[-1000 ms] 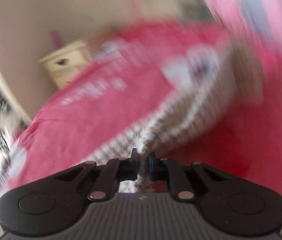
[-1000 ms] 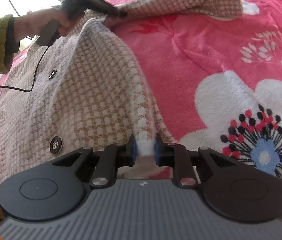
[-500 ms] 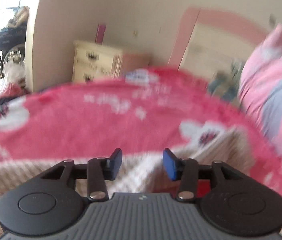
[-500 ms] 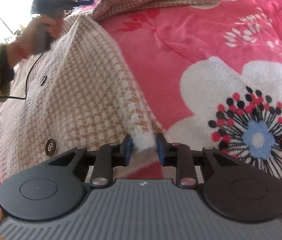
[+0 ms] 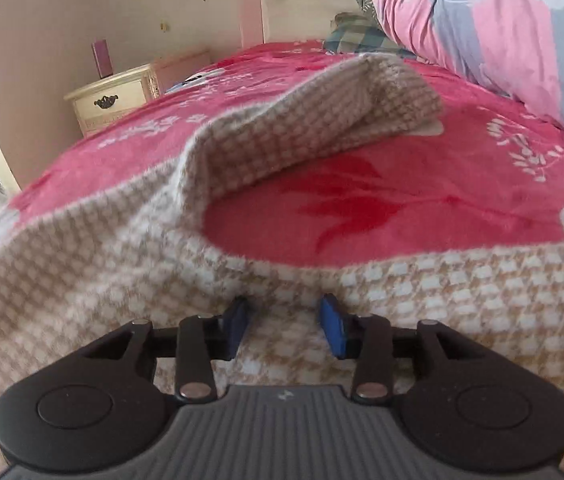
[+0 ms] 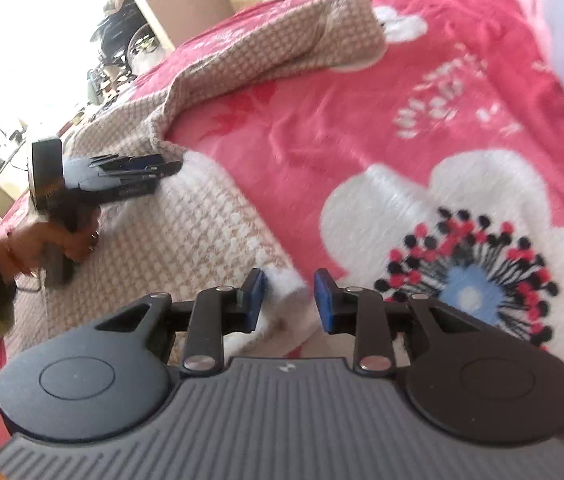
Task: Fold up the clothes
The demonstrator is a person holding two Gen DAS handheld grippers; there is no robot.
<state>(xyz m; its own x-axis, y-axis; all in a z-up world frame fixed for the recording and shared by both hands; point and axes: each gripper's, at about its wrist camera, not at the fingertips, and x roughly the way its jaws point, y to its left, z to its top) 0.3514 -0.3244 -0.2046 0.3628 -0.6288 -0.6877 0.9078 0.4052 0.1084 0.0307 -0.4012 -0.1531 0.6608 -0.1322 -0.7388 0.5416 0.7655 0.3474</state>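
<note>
The beige-and-white checked knit garment [image 5: 462,300] is spread flat on the pink floral blanket [image 5: 422,184] covering the bed, folded edge running along the near side of the blanket. One sleeve [image 5: 322,120] sticks out from the garment's body and lies angled across the blanket toward the head of the bed, its cuff slightly curled up.

The left gripper [image 5: 284,322] sits low over the garment's folded edge with its 2 blue-padded fingers apart, nothing pinched between them, just fabric underneath. From the right wrist view you can see that same left gripper [image 6: 138,170] sideways, held by a hand [image 6: 58,240] in a green cuff, tips right at the spot where the sleeve [image 6: 282,48] meets the garment's body [image 6: 202,224].

The right gripper [image 6: 287,298] is at the garment's near corner. Its jaws are spread too, with the fuzzy white corner of the knit sitting loose in the gap, not clamped.

Further out from the garment: a rolled pink and blue-grey duvet [image 5: 502,20] beyond the sleeve at the head of the bed, a plaid pillow [image 5: 358,36] tucked beside it, and a cream nightstand [image 5: 114,100] off past the blanket's far edge against the wall.
</note>
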